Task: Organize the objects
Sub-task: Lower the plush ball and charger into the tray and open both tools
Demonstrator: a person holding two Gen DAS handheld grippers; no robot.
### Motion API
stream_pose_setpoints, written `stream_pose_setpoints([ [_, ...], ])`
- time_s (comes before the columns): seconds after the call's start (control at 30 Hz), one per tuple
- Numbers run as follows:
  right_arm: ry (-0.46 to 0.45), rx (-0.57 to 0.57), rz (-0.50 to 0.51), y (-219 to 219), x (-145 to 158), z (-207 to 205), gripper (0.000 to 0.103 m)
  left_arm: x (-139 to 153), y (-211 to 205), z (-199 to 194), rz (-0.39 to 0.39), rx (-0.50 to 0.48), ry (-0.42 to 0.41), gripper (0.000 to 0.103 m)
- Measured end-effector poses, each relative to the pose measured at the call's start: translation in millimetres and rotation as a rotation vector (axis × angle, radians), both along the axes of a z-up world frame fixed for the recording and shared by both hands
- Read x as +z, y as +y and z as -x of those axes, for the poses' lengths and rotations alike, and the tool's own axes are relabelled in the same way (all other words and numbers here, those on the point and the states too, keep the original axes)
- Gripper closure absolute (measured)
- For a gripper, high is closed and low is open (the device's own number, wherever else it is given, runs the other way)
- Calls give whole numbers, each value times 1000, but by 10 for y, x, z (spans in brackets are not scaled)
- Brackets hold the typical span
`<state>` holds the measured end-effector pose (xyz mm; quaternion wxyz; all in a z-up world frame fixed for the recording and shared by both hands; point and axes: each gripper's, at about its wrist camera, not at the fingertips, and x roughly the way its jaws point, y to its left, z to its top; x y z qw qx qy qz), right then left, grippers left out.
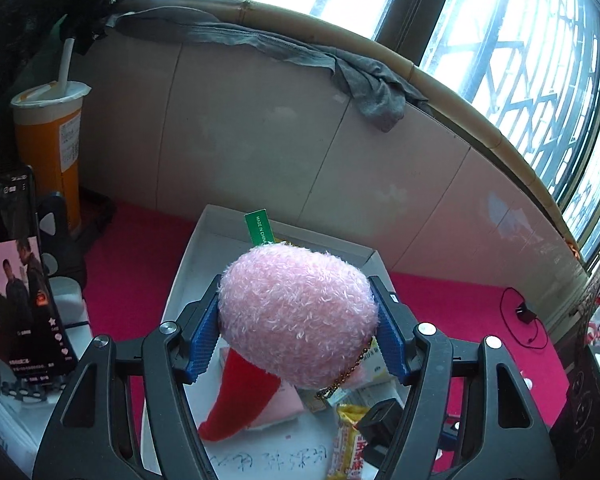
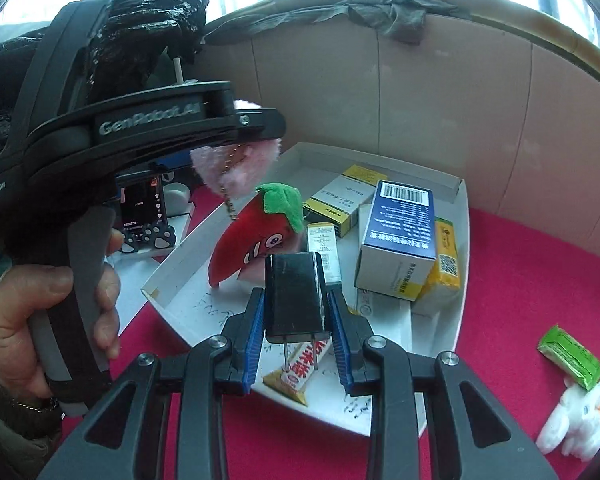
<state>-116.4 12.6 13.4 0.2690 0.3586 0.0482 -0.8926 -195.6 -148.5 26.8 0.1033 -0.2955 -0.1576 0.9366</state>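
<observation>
white plush toy (image 2: 572,420) cut by frame edge, phone (image 1: 16,280) partly cropped

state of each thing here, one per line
left gripper: shut on pink plush, above the box
right gripper: shut on black charger, prongs toward camera
white box: open, holding cartons
red chili plush: lying in box
phone: screen on
drink cup: upright, straw in

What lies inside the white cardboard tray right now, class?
Inside the white tray: a red plush chili, a blue box, yellow boxes and a snack bar. The charger, clamped in the right gripper, hides what lies beneath it.
</observation>
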Motion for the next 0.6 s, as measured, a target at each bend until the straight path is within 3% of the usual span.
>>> stream_pose_setpoints([
  [0.07,9,-5,12,-44,-48,83,72,6,-18,36,-10,9,-12,19],
  [0.17,24,-33,2,-102,-116,165,69,61,-51,-94,-5,51,38,0],
  [0.23,35,-41,18,-60,-129,132,56,104,-73,-218,-3,66,69,0],
  [0.3,57,-44,27,14,-115,67,50,155,-71,-316,-7,71,84,0],
  [0.6,73,-141,96,747,10,-294,43,387,237,-837,-24,-23,159,0],
])
